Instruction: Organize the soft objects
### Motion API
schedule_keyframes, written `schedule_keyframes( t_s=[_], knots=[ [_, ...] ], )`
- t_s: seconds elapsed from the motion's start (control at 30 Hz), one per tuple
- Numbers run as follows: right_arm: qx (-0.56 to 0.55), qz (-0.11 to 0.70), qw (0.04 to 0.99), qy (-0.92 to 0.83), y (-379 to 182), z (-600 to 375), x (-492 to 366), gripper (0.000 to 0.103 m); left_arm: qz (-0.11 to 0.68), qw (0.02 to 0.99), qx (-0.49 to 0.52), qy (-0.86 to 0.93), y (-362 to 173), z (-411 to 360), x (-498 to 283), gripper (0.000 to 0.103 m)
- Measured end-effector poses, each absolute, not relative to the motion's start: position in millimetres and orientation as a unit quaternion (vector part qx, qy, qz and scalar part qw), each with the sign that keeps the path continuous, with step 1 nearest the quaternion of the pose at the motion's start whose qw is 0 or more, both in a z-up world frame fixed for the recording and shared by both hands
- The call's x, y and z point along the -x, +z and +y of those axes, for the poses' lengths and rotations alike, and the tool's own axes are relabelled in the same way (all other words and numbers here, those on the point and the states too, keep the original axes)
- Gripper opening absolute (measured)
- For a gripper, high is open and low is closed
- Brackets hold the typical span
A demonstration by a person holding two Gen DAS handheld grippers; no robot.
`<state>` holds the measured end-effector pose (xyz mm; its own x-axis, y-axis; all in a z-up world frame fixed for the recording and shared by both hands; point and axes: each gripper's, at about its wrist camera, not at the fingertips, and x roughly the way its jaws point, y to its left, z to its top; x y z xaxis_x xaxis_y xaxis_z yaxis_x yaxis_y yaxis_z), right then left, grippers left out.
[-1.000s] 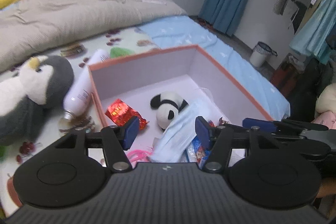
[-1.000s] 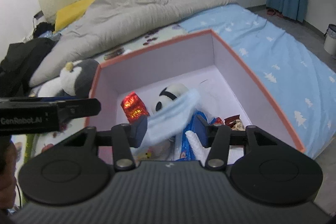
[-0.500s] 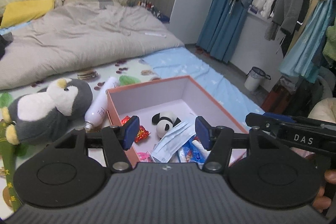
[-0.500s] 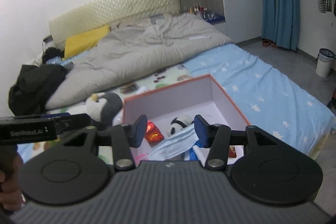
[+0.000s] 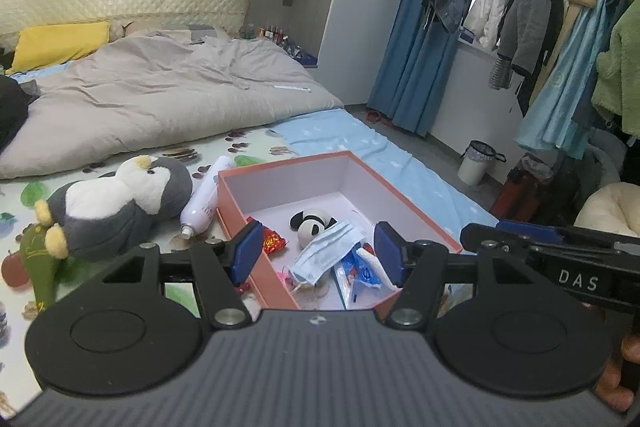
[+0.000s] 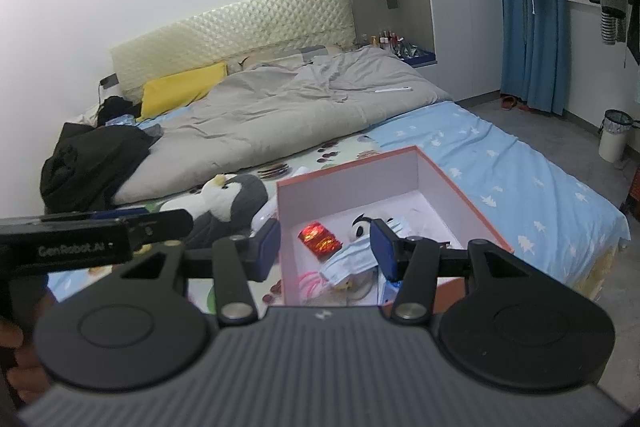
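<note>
An orange box [image 5: 280, 163] with a white inside sits on the bed. In it lie a small panda plush [image 5: 310, 223], a blue face mask [image 5: 328, 255], a red foil packet [image 5: 274, 241] and other small packets. A grey and white penguin plush [image 5: 120, 207] lies left of the box beside a white bottle [image 5: 202, 203]. My left gripper [image 5: 317, 249] hovers well above the box's near end, its jaws opening with nothing between them. My right gripper [image 6: 325, 247] is also high over the box [image 6: 348, 163], open and empty, with the penguin [image 6: 228, 199] to its left.
A grey duvet [image 5: 152, 95] and a yellow pillow [image 5: 60, 43] cover the far bed. Black clothing [image 6: 92, 163] is heaped at the left. A white bin [image 5: 478, 163] and hanging clothes [image 5: 532, 11] stand at the right. A blue sheet [image 6: 520, 187] runs to the bed's edge.
Both grippers have risen and drawn back from the box, which now looks smaller and farther below. The face mask lies settled in the box.
</note>
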<state>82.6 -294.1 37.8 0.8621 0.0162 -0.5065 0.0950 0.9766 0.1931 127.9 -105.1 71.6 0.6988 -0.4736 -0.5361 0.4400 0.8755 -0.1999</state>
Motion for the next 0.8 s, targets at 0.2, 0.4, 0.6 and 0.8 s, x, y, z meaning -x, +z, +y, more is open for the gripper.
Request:
schedule_keyframes(
  t_s=[0.2, 0.4, 0.6, 0.8],
  knots=[
    [-0.101, 0.259, 0.961, -0.015, 34, -278, -60, 0.052, 0.294, 0.924, 0.034, -0.243, 70, -86, -98, 0.067],
    [-0.106, 0.26, 0.96, -0.015, 21, -271, -45, 0.052, 0.295, 0.924, 0.032, -0.242, 60, -80, -79, 0.067],
    [-0.11, 0.269, 0.957, -0.021, 6, -272, -44, 0.052, 0.301, 0.923, 0.036, -0.239, 48, -80, -72, 0.067],
    [-0.104, 0.272, 0.956, -0.023, -8, -273, -46, 0.052, 0.306, 0.924, 0.03, -0.229, 34, -84, -79, 0.069]
  ],
)
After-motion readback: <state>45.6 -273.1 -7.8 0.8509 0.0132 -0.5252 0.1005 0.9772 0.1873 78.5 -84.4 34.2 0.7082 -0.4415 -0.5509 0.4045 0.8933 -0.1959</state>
